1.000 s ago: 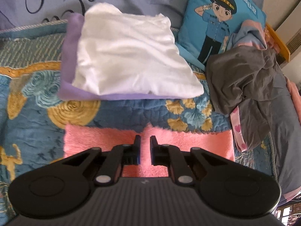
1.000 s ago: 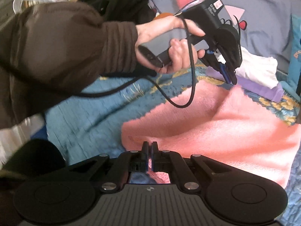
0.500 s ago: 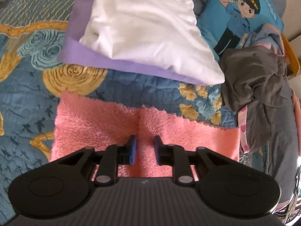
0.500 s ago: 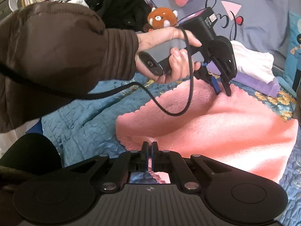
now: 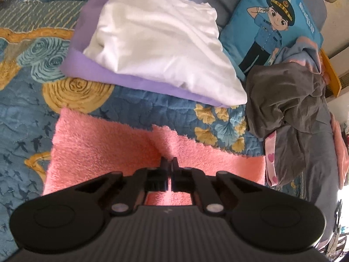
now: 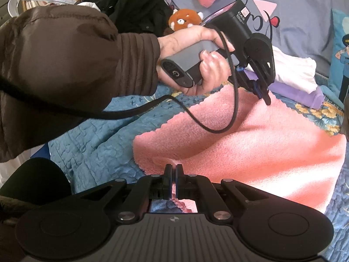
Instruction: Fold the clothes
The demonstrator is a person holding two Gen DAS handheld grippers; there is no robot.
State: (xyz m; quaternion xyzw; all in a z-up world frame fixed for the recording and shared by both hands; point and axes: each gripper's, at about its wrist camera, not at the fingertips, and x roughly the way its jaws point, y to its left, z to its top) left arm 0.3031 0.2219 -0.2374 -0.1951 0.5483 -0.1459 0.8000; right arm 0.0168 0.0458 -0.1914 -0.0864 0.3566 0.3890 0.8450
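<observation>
No text is legible; the cushion lettering is too blurred to read

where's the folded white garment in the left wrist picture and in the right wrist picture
Left wrist view: the white garment fills the upper centre, stacked on a purple garment.
Right wrist view: it sits at the right edge, mid-height, behind the left gripper.
Shared landmark: the pink towel.

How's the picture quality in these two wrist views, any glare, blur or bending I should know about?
Left wrist view: sharp in the middle, bright daylight nearly blows out the white folded garment, and the fisheye bends the bedspread at the edges. Right wrist view: the pink towel glares pale near its lower right, the brown sleeve sits in shadow, and the corners go dark.
</observation>
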